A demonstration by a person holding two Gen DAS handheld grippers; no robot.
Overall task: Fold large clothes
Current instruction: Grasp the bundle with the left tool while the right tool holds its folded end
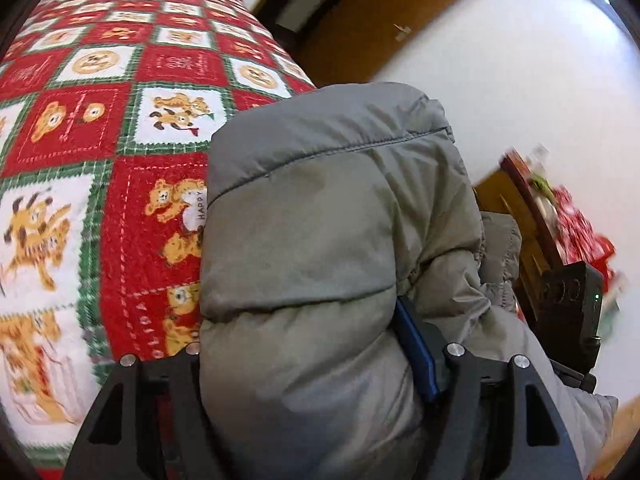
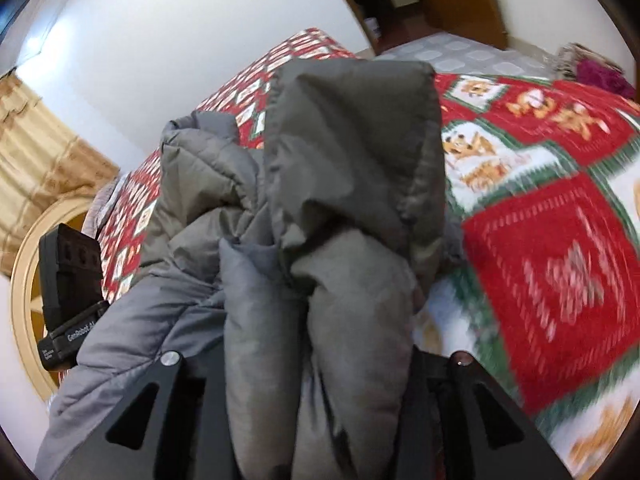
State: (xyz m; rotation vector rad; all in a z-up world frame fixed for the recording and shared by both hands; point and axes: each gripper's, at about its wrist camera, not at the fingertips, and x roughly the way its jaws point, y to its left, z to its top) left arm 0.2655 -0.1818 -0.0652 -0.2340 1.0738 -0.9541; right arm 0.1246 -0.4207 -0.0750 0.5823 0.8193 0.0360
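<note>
A grey padded jacket (image 1: 320,220) fills the middle of the left wrist view, bunched between the fingers of my left gripper (image 1: 316,360), which is shut on it and holds it above the bed. In the right wrist view the same jacket (image 2: 320,280) hangs in thick folds between the fingers of my right gripper (image 2: 316,368), shut on it too. The fingertips of both grippers are hidden by the cloth. Each view shows the other gripper's black body at the side, at the right of the left wrist view (image 1: 572,304) and at the left of the right wrist view (image 2: 72,280).
The bed carries a red, green and white quilt with bear patterns (image 1: 100,140), also seen in the right wrist view (image 2: 540,240). White walls and a wooden door (image 1: 380,20) stand behind. A purple cloth (image 2: 600,72) lies at the far right of the bed.
</note>
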